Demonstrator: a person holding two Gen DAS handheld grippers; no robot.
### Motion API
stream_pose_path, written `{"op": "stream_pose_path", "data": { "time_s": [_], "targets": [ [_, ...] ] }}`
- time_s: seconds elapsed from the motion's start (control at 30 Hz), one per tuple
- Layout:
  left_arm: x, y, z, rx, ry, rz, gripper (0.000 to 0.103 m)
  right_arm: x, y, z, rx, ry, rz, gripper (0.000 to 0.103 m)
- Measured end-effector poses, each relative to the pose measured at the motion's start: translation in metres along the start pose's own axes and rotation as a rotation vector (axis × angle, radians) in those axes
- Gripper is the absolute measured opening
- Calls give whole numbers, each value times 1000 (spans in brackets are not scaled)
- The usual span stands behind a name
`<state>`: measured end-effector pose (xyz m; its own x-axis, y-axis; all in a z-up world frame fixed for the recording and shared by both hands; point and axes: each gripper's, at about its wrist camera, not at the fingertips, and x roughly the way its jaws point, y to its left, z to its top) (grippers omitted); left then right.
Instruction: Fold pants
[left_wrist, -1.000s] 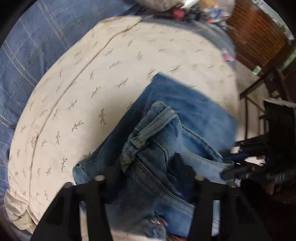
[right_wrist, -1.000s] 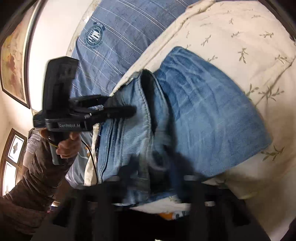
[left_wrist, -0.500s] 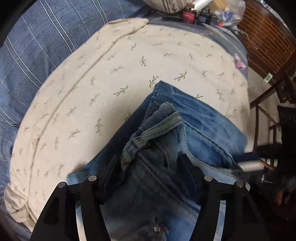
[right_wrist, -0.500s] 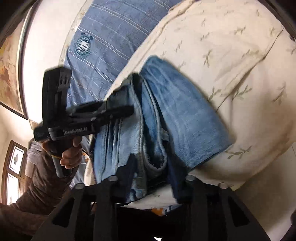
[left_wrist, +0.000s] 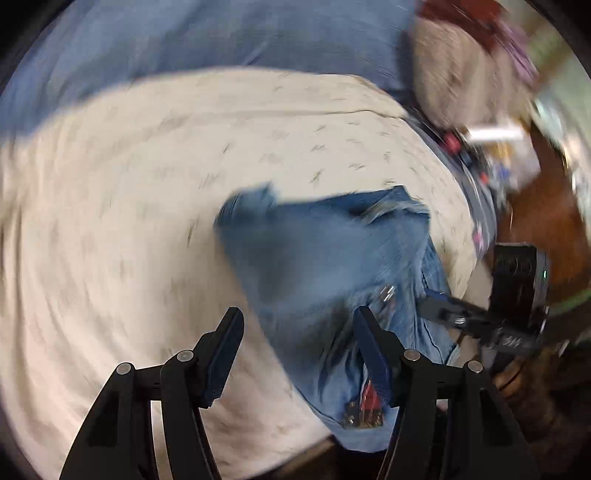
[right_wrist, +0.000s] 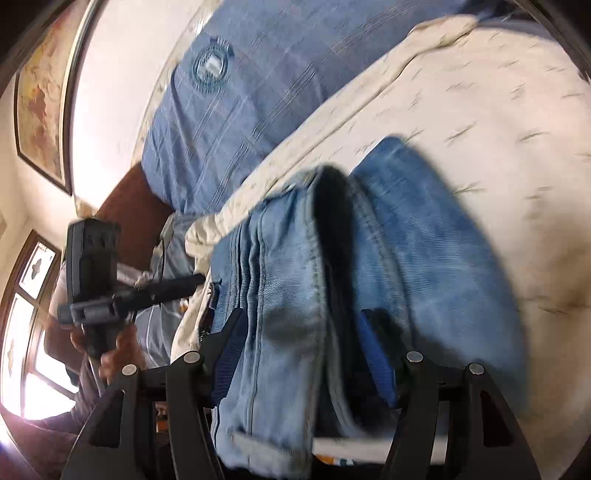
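Note:
The blue denim pants (left_wrist: 332, 273) lie folded in a thick bundle on a cream leaf-print cover (left_wrist: 110, 221). My left gripper (left_wrist: 297, 325) is open and empty, drawn back over the bundle's near left edge. The view is blurred. In the right wrist view the pants (right_wrist: 424, 251) show stacked folded layers. My right gripper (right_wrist: 303, 325) is open, its fingers on either side of the folded edge (right_wrist: 280, 280), not closed on it. The right gripper also shows in the left wrist view (left_wrist: 480, 317), and the left gripper in the right wrist view (right_wrist: 162, 290).
A blue striped bedsheet (right_wrist: 240, 96) lies beyond the cream cover. A beige pillow (left_wrist: 461, 74) and small clutter (left_wrist: 480, 162) sit at the far right, by brown wooden furniture (left_wrist: 546, 221). A framed picture (right_wrist: 40, 96) and a window (right_wrist: 22, 332) are on the wall.
My left gripper has pulled back off the pants and swung left, now open over the cover. My right gripper has moved closer, straddling the folded edge. The bundle looks flatter.

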<state>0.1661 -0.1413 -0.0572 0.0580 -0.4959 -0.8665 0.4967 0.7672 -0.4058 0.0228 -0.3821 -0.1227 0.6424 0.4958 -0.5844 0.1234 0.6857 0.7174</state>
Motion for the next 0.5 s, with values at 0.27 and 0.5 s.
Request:
{"op": "stream_pose_path", "data": {
  "time_s": [0.27, 0.5],
  "targets": [
    [31, 5, -15, -143, -20, -36, 56, -7, 31, 9, -226, 4, -254, 15],
    [24, 10, -28, -139, -11, -28, 59, -19, 22, 7, -130, 0, -205, 36]
  ]
}}
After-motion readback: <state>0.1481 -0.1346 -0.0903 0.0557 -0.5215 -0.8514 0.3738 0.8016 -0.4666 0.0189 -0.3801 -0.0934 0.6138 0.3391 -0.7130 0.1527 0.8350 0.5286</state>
